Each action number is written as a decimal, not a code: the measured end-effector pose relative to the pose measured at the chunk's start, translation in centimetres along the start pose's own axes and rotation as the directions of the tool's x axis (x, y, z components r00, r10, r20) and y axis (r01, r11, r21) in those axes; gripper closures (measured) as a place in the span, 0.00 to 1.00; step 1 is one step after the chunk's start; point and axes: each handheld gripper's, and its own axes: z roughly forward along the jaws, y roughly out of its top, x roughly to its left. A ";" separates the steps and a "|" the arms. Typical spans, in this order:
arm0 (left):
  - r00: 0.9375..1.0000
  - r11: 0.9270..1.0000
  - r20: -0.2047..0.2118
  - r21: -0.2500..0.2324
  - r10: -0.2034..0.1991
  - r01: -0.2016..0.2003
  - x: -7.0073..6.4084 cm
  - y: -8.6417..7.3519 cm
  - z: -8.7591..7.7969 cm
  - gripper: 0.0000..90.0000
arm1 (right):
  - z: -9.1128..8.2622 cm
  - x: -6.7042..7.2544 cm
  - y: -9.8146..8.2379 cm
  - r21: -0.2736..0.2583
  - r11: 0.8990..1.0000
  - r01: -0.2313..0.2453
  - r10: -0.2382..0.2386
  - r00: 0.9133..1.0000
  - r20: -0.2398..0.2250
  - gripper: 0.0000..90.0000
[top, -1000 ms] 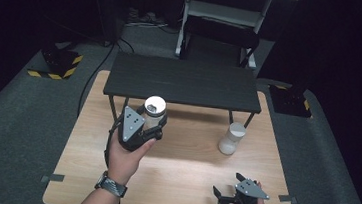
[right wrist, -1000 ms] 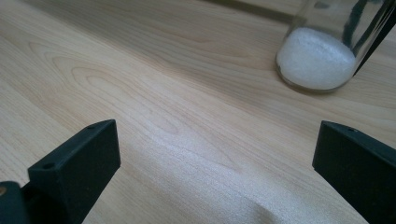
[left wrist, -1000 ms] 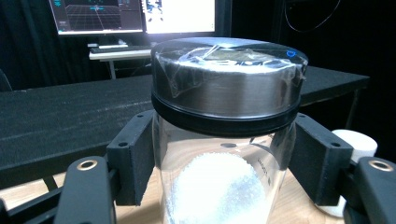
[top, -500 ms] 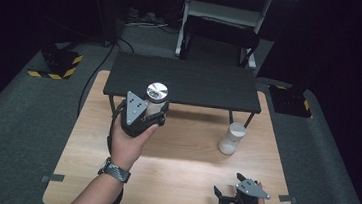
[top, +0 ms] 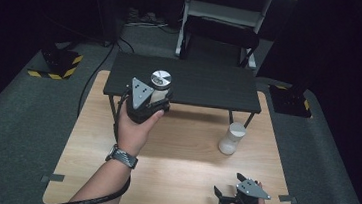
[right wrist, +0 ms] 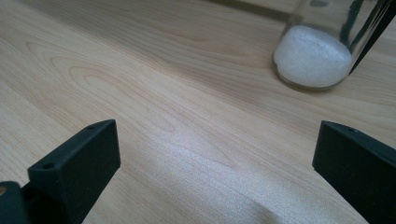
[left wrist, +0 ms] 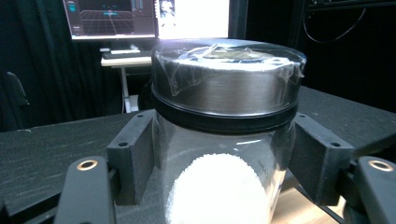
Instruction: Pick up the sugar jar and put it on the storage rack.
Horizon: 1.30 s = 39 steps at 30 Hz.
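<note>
Your left hand-held gripper (top: 155, 95) holds a lidded jar (top: 160, 86) upright between its jaws at the near left edge of the raised shelf (top: 206, 84), which stands across the far half of the tabletop (top: 173, 166). A second jar (top: 231, 138) stands on the tabletop to the right, just before the shelf's right legs. Your right hand-held gripper (top: 227, 199) rests at the near right corner, well apart from the second jar, jaws spread toward it.
</note>
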 end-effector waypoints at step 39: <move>0.998 0.999 -0.065 0.028 -0.028 0.030 0.8 0.9 5.2 0.34 | -0.2 -0.3 -0.2 -0.011 1.000 0.002 -0.002 1.000 -0.012 0.00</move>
